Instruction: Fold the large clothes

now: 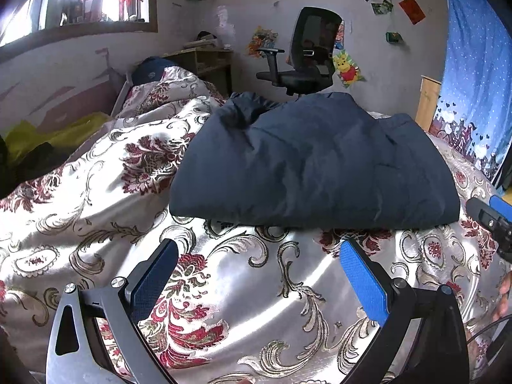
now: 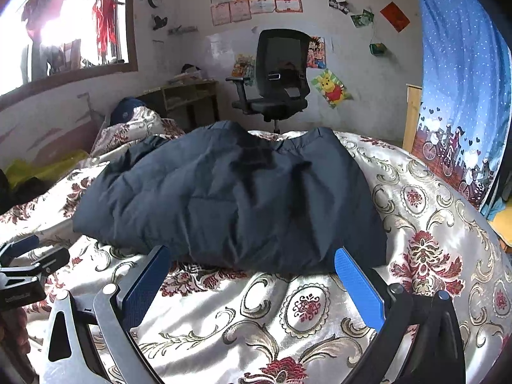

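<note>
A dark navy padded jacket [image 1: 313, 163] lies folded in a thick bundle on the floral satin bedspread [image 1: 243, 288]; it also shows in the right wrist view [image 2: 230, 201]. My left gripper [image 1: 259, 256] is open and empty, just short of the jacket's near edge. My right gripper [image 2: 252, 262] is open and empty, its fingertips at the jacket's near edge. The right gripper's tip shows at the right edge of the left wrist view [image 1: 492, 214]. The left gripper shows at the left edge of the right wrist view [image 2: 28, 265].
A black office chair [image 2: 275, 76] stands beyond the bed by the wall. A small wooden desk [image 2: 182, 99] is at the back left. A rumpled floral quilt [image 1: 153, 102] and a yellow cloth [image 1: 54, 134] lie left. A blue curtain [image 2: 460, 89] hangs right.
</note>
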A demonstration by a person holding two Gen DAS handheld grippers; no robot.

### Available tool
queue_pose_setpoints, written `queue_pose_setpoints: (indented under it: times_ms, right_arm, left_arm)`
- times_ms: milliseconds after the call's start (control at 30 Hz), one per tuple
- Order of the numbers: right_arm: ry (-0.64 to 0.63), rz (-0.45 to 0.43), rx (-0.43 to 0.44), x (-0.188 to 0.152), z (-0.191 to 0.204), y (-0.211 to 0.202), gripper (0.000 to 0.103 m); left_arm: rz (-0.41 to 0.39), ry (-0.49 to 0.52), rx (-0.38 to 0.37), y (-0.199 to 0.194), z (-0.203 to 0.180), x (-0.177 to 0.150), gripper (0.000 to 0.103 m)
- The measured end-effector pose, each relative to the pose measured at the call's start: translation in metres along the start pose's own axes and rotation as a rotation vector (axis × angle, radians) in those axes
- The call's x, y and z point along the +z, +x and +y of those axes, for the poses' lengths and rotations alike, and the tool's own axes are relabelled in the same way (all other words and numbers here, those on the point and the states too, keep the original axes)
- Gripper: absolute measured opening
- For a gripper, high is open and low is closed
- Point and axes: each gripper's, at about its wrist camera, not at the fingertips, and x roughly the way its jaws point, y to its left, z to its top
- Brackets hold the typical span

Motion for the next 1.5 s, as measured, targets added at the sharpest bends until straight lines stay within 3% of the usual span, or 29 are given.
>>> queue_pose_setpoints:
  times_ms: [1500]
  right_arm:
    - [-0.009, 0.019, 0.009, -0.0068, 0.0025, 0.0078, 0.103]
  left_arm:
    - [-0.007, 0.020, 0.013, 0.0011, -0.0046, -0.0020, 0.099]
